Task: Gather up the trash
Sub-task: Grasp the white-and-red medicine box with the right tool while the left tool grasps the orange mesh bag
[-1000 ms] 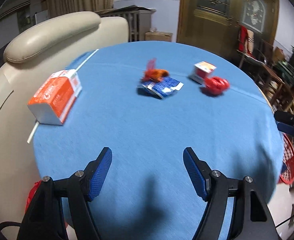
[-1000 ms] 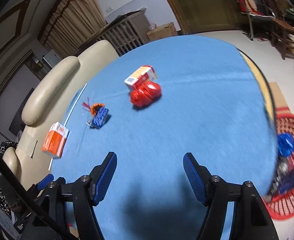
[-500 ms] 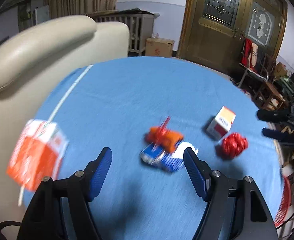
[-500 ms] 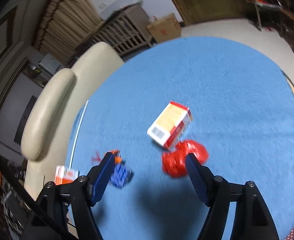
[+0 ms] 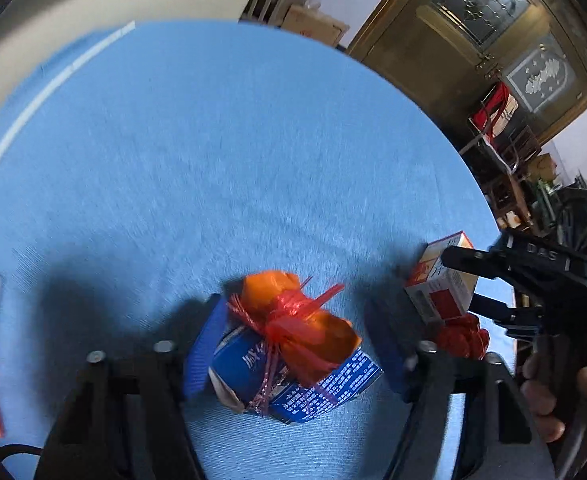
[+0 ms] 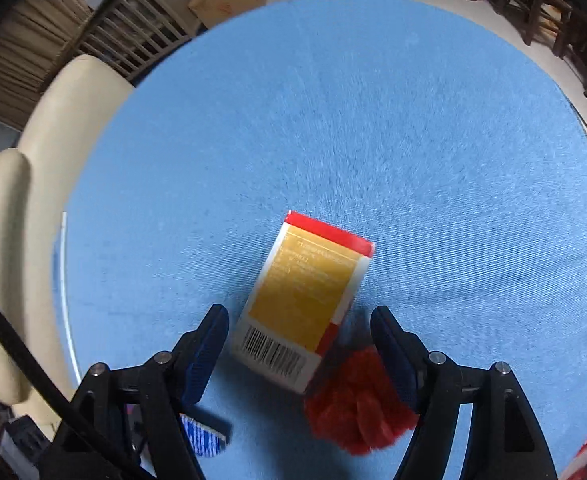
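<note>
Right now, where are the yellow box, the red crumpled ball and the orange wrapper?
yellow box (image 6: 307,296), right wrist view, middle of its yellow face
red ball (image 6: 357,408), right wrist view, its centre
orange wrapper (image 5: 297,320), left wrist view, its middle

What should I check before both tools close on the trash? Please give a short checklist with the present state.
1. Left tool open: ok.
2. Orange and blue wrapper bundle between its fingers: ok.
3. Right tool open: ok.
4. Yellow box and red crumpled wrapper both between its fingers, so it may catch two things: not ok.
5. Fingers low enough on the blue tablecloth: cannot tell.
</note>
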### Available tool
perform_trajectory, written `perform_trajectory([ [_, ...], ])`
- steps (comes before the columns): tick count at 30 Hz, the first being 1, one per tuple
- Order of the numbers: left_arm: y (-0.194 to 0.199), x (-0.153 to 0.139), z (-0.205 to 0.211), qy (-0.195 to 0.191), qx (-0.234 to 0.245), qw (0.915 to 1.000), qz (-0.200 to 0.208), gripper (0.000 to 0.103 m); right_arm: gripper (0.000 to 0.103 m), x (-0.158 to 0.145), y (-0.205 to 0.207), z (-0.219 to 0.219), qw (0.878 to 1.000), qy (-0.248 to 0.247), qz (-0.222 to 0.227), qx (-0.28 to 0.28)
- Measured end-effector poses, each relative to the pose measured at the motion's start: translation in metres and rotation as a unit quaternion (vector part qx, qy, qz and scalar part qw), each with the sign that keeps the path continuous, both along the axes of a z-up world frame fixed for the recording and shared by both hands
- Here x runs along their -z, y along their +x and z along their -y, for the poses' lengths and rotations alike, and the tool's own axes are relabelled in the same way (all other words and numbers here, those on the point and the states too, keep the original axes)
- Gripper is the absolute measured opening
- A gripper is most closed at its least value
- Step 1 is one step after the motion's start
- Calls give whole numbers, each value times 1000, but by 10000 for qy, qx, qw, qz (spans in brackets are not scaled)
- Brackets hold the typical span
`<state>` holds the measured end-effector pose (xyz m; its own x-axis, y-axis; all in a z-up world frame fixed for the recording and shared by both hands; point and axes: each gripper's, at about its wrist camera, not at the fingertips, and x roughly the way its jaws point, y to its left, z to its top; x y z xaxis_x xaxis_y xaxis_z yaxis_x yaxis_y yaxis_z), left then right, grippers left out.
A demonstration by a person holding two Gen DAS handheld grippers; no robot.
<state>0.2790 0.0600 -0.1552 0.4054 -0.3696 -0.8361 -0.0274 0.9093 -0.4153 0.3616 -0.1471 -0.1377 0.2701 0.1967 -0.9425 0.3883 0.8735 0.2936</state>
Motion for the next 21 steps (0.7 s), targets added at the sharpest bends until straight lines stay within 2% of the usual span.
perform_trajectory([
  [1, 0, 4, 0, -116, 40, 9999, -71, 53, 76, 3, 1, -3, 10000, -61, -4, -24],
  [4, -5, 5, 0, -137, 136, 9998, 47, 48, 65, 5, -3, -12, 9994, -247, 148, -203],
  [6, -9, 5, 4, -92, 261, 9996, 69, 45, 64, 2, -7, -17, 9985, -343, 226, -354],
  [13, -41, 1, 23, 130, 680, 9975, 163, 43, 62, -7, -54, -10, 9962, -285, 474, -667],
  [21, -115, -2, 45, 145, 1087, 9936, 273, 42, 62, -19, -137, 2, 9894, -53, 730, -1255],
])
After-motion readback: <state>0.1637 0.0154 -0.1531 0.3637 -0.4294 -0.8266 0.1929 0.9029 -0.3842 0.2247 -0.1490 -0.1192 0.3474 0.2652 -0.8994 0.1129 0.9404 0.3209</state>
